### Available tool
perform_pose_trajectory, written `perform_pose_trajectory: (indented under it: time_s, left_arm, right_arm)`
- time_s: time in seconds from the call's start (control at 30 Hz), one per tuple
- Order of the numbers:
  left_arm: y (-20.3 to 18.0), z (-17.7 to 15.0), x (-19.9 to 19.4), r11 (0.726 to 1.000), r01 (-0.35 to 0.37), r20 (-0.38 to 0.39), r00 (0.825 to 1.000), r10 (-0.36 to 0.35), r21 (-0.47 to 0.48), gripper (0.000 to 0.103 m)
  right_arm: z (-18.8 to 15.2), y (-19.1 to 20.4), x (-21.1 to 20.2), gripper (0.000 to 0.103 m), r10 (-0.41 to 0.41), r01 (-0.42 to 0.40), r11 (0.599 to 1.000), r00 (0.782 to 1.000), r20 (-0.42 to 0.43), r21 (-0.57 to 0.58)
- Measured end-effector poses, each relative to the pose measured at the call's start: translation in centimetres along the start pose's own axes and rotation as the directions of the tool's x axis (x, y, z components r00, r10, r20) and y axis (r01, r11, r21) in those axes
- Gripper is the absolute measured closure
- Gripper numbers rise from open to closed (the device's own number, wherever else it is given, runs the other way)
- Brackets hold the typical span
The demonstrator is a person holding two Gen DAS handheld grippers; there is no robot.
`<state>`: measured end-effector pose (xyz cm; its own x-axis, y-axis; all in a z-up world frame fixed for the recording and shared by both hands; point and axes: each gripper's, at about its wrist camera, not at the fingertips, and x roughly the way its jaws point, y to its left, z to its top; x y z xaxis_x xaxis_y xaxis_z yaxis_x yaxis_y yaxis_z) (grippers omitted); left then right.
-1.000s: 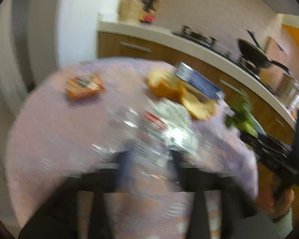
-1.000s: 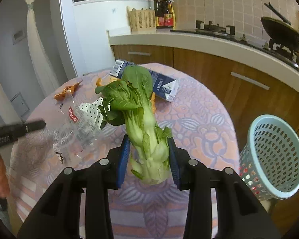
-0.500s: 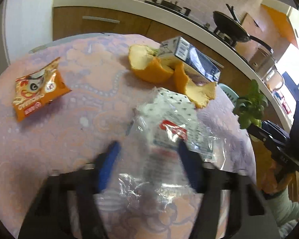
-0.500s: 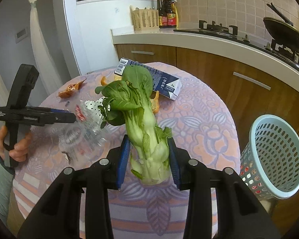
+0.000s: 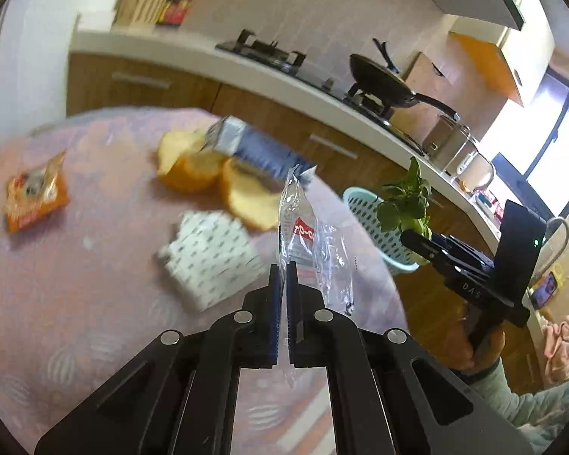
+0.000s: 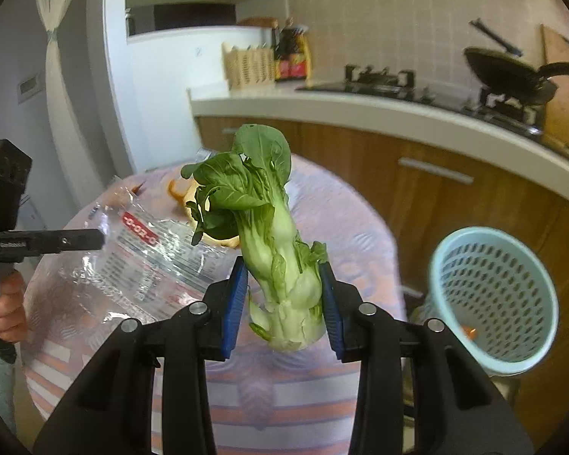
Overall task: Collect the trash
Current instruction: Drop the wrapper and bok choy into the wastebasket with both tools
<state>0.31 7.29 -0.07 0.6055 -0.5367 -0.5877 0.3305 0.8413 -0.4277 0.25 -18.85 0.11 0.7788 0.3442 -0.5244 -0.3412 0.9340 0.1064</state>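
My left gripper [image 5: 283,276] is shut on a clear plastic wrapper [image 5: 307,235] with a red label and holds it above the round table [image 5: 76,265]. The wrapper [image 6: 140,254] and the left gripper [image 6: 95,239] also show in the right wrist view. My right gripper [image 6: 284,295] is shut on a green bok choy [image 6: 273,227], held upright above the table's right side. A light blue trash basket [image 6: 493,295] stands beside the table, right of the bok choy; it also shows in the left wrist view [image 5: 375,227].
On the table lie an orange snack packet [image 5: 34,197], orange peels [image 5: 216,178], a blue carton [image 5: 258,151] and a dotted white paper [image 5: 208,254]. A kitchen counter [image 6: 398,117] with a stove and a pan [image 6: 512,76] runs behind.
My left gripper has shut on the clear wrapper and lifted it off the table. My right gripper has held the bok choy and shifted slightly toward the basket.
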Motion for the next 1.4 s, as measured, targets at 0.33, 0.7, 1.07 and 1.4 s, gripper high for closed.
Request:
perform_pose_trajectory:
  time_s: [0.33,0.7,1.07,1.4]
  left_arm:
    - [-7.2,4.2,2.7,0.994,0.009,0.015,1.0,-0.011,0.109,0.102]
    - [-17.5,8.8,15.7,0.976,0.091,-0.11,0.991,-0.07,0.199,0.102]
    - [-22.3,10.1,28.6,0.973,-0.026,-0.196,0.978,0.072,0.23,0.102]
    - [-22.8,8.3,34.2,0.969,-0.068,-0.225,0.966,0.123,0.238,0.045]
  right_arm:
    - [0.3,-6.8,-3.1,0.069,-0.109,0.102,0.989,0.992,0.059,0.106]
    - [-3.8,-21.0,-0.8,0.069,-0.277,0.294,0.882,0.956,-0.101,0.367]
    - [-6.9,-28.7,3.4,0.061,-0.247,0.334,0.804,0.94,-0.235,0.491]
    - [-8.0,-30.7,1.3,0.06,-0.254,0.332,0.769,0.943,-0.215,0.546]
